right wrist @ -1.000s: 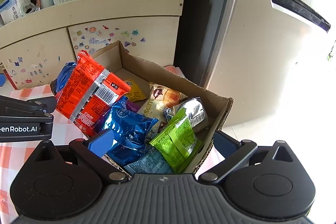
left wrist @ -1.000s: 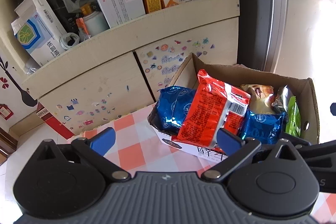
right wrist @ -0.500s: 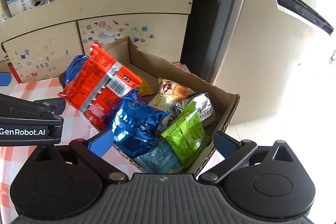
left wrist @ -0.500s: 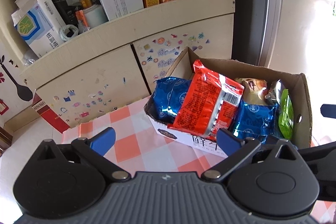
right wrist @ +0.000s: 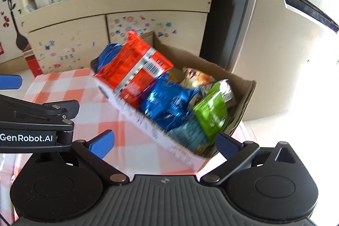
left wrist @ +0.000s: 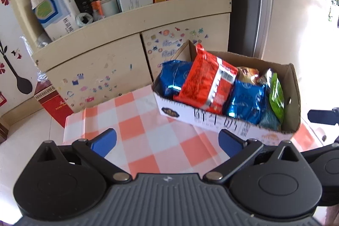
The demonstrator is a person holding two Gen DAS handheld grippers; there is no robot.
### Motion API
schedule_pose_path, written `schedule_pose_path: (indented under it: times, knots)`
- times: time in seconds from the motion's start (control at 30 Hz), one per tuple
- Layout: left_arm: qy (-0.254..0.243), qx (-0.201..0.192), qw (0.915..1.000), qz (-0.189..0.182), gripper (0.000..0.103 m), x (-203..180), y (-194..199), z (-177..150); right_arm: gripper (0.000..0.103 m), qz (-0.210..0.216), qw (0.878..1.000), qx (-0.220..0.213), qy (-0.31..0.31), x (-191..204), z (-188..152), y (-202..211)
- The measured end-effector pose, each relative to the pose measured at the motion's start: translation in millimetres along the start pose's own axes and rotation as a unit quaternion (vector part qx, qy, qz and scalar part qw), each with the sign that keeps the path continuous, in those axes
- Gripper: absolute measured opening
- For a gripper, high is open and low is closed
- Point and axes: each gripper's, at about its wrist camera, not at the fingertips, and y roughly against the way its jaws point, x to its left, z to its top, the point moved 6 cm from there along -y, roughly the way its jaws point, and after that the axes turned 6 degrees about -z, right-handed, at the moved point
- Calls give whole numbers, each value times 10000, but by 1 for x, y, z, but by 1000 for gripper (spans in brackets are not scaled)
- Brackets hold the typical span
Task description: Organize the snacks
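Both tongs stand wide open and hold nothing. The left tongs [left wrist: 167,140] hover at the bottom of their frame over the checked worktop [left wrist: 135,126]. The right tongs [right wrist: 164,142] sit low in theirs, just before the near corner of the cardboard box [right wrist: 243,99]. The box lies right of centre in both views, packed with snacks: a red packet [left wrist: 208,82] uppermost, blue packets [left wrist: 245,99] beside it, a green packet [left wrist: 276,94] at the right end.

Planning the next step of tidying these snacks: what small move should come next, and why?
Probably ease the open right gripper toward the red packet: it lies topmost in the cardboard box, overhanging the rim, and neither gripper holds anything.
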Motion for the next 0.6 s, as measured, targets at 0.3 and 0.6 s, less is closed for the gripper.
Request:
schedule_pose_path:
  times: [0.3, 0.6]
  knots:
    - [17, 14, 10000, -65, 102, 10, 21, -43, 103, 162, 9996, 109, 190, 27, -36, 10]
    - [167, 104, 9997, -157, 102, 33, 39, -89, 103, 237, 9975, 622, 233, 64, -85, 3]
